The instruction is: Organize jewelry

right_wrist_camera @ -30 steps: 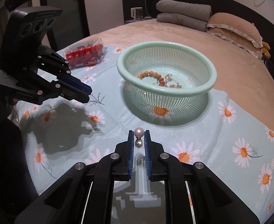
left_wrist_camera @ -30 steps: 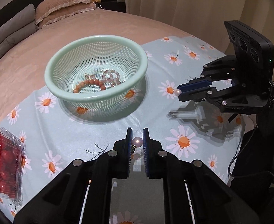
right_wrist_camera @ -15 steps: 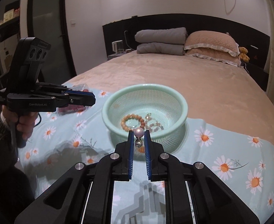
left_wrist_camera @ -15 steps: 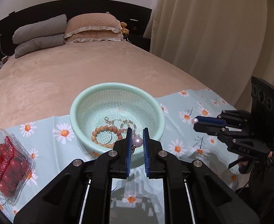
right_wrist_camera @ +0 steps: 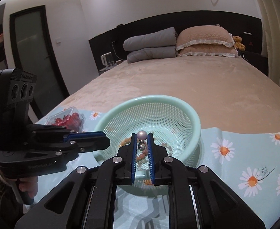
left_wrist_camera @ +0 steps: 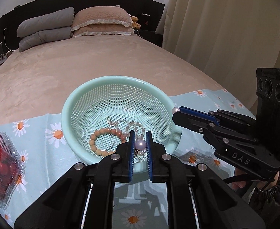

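Our left gripper (left_wrist_camera: 139, 146) pinches a pearl earring (left_wrist_camera: 140, 144); our right gripper (right_wrist_camera: 142, 140) pinches its twin (right_wrist_camera: 142, 135). Both hang over the basket (left_wrist_camera: 79, 103), bracelets (left_wrist_camera: 101, 133) at its six o'clock

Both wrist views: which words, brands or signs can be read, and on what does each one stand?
"DAS": side of the right gripper.
"GenRobot.ai", faint: side of the left gripper.
Small print on top of its camera block: too blurred to read.
Red triangle sign by the headboard: no words.
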